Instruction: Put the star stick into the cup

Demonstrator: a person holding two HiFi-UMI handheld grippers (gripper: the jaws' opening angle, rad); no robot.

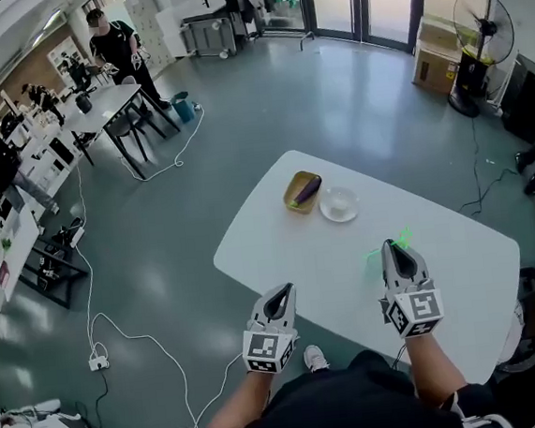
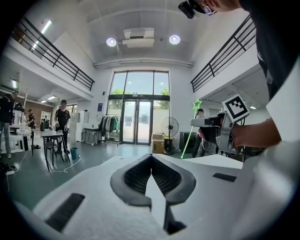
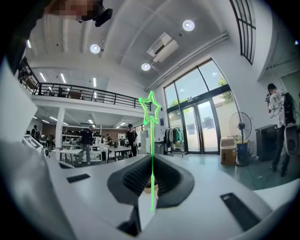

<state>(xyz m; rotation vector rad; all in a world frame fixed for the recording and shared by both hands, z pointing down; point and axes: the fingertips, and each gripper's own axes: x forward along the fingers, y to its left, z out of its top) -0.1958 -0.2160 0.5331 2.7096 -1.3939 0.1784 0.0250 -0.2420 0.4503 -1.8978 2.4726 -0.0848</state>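
Right gripper view shows the right tool (image 3: pixel 151 176) clamped on the upright star stick (image 3: pixel 152 140), held over the worktop (image 1: pixel 280 245) well apart from the cup (image 1: pixel 338 202), while the left tool (image 2: pixel 151 164) is closed on nothing: grasp done, insertion outstanding.

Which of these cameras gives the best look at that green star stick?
The right gripper view: the star stick stands upright, clamped by the right gripper, star on top, large. The left gripper view shows it whole but small and far off. The head view shows only a blurred green streak above that gripper.
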